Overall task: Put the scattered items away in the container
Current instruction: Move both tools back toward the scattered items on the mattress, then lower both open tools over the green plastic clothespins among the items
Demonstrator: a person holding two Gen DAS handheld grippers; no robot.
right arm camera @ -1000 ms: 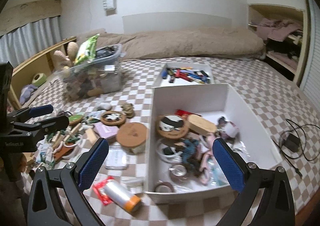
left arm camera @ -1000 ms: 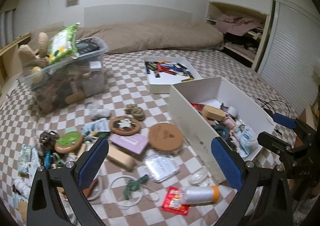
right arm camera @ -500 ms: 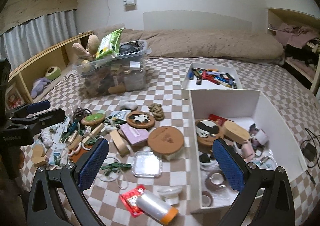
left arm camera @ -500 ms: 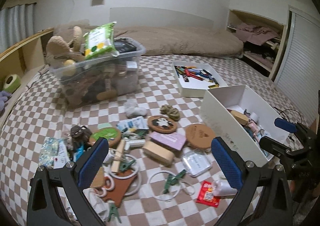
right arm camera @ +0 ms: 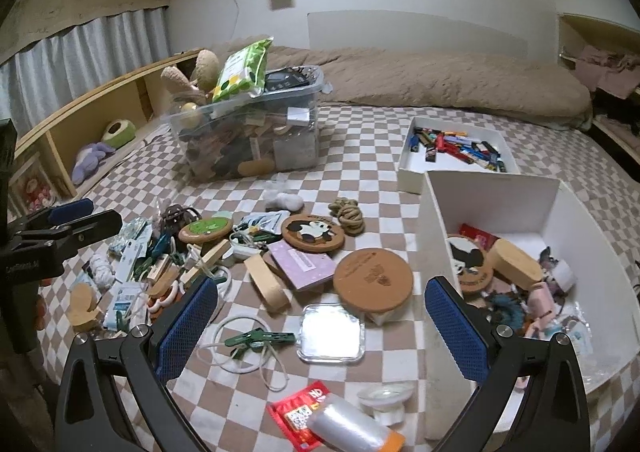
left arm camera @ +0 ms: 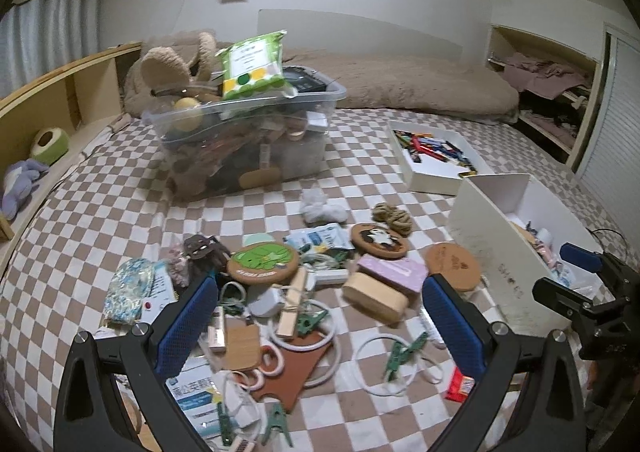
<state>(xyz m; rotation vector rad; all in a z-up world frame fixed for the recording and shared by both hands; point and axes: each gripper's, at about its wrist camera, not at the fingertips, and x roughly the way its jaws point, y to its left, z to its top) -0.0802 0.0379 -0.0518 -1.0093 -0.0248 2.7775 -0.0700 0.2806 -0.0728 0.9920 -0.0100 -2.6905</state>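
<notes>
Scattered items lie on the checkered bedspread: a frog coaster [left arm camera: 263, 258], a panda coaster [right arm camera: 313, 232], a purple box [right arm camera: 304, 264], a wooden block [right arm camera: 266, 286], a round cork lid [right arm camera: 373, 280], a clear square dish [right arm camera: 331, 332], a green clip [right arm camera: 260, 339] on white rings, and a red packet [right arm camera: 294, 414]. The white box [right arm camera: 496, 195] at the right holds several items. My left gripper [left arm camera: 319, 282] hovers open over the pile's left part. My right gripper [right arm camera: 321, 284] hangs open above the cork lid and dish. Neither holds anything.
A full clear plastic bin [left arm camera: 248, 131] stands behind the pile. A shallow white tray [left arm camera: 416, 175] of small coloured items sits behind the white box. A beige duvet [right arm camera: 440, 79] lies along the far wall. A wooden shelf [left arm camera: 52, 91] runs down the left side.
Both views have swung left and pulled back. The pile now fills the middle and the white box sits further right. Both grippers stayed open and empty.
</notes>
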